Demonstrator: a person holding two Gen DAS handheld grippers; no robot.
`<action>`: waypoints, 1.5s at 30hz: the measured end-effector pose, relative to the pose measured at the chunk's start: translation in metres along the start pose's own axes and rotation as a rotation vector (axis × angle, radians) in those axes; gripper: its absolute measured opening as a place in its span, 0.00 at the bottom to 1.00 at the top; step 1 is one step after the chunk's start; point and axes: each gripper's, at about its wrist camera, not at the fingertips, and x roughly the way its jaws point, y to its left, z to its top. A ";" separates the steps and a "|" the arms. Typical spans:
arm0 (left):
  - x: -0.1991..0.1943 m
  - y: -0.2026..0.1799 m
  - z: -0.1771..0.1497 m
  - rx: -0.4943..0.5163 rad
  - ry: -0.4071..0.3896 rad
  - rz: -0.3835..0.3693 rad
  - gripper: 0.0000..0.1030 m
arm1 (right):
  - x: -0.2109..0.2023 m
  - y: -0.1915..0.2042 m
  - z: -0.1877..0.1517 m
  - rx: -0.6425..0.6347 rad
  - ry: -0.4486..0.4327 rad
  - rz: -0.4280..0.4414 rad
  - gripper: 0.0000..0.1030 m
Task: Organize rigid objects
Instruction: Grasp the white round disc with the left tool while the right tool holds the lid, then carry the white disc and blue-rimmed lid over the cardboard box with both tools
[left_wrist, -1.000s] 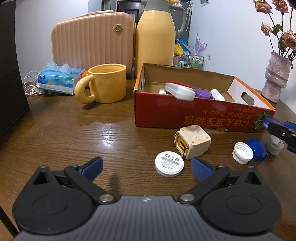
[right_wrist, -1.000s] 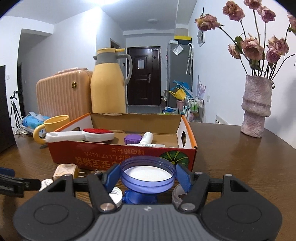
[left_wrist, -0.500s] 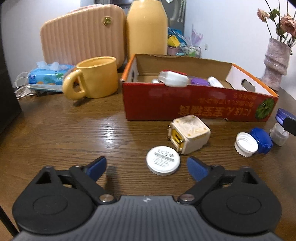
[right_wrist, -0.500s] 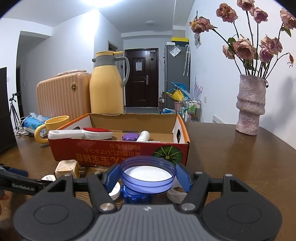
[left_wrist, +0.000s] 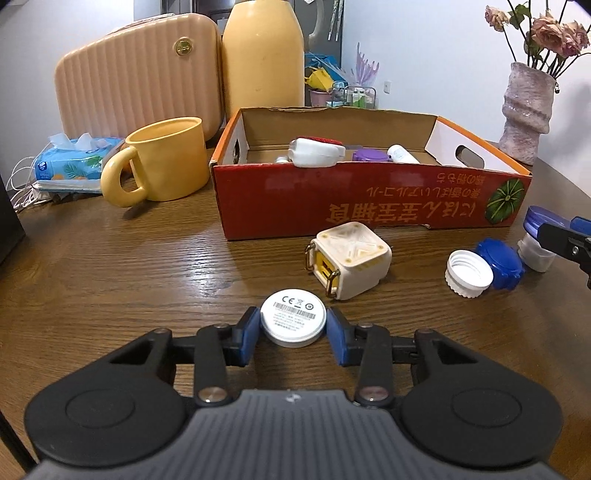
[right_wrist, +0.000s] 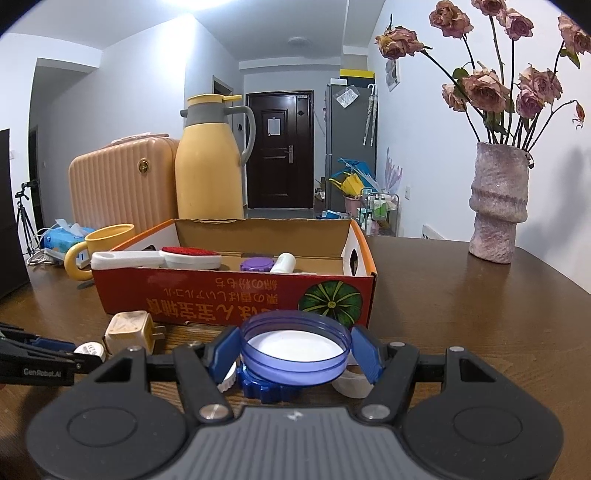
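Just beyond the white disc (left_wrist: 293, 322), a cube charger (left_wrist: 349, 264) fronts the box (left_wrist: 369, 206).

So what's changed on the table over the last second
The left gripper moved in on the white disc, its fingers closing from wide open onto its sides. The right gripper still holds the blue lid. The charger cube, loose caps and box haven't moved.

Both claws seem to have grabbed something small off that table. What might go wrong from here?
Left gripper is closing on the flat white round disc, pinching only its thin rim, so it may slip out when lifted. Right gripper holds the translucent blue round lid below the red cardboard box's rim, so moving straight forward might bump the wall.
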 end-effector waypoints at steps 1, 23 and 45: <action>0.000 0.000 0.000 -0.001 0.001 0.001 0.39 | 0.000 0.000 0.000 0.000 0.000 0.000 0.64; -0.049 0.015 0.008 -0.109 -0.140 -0.032 0.39 | -0.017 0.010 -0.006 -0.019 -0.024 -0.009 0.64; -0.077 -0.005 0.036 -0.107 -0.231 -0.070 0.39 | -0.021 0.012 0.020 -0.021 -0.097 -0.006 0.64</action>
